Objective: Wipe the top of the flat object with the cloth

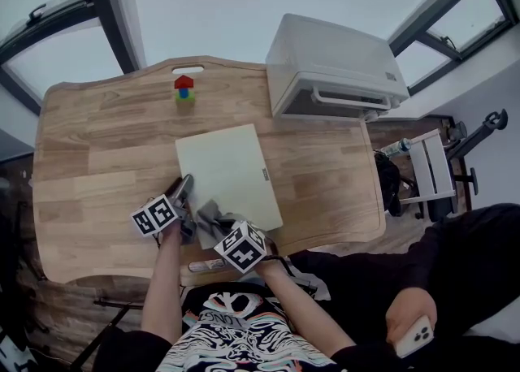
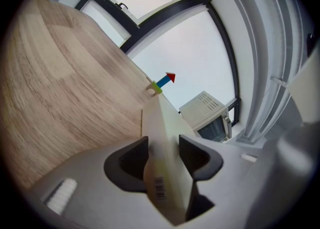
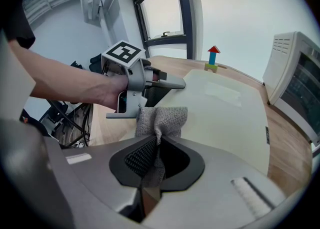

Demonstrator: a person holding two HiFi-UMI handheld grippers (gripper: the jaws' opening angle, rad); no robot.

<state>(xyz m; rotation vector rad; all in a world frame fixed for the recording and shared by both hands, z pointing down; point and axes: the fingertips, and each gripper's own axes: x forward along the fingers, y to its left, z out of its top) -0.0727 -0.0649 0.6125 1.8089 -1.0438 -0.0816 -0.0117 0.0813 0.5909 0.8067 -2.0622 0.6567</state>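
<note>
Bright daylight from windows [image 1: 41, 45], soft shadows, fisheye-warped edges, near foreground blurred.

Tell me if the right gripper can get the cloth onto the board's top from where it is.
Probably yes. The right gripper holds the cloth at the near edge of the board, and the top ahead is bare. The left gripper clamps only its left edge.

Head camera overhead; others low along board [image 1: 227, 169]
</note>
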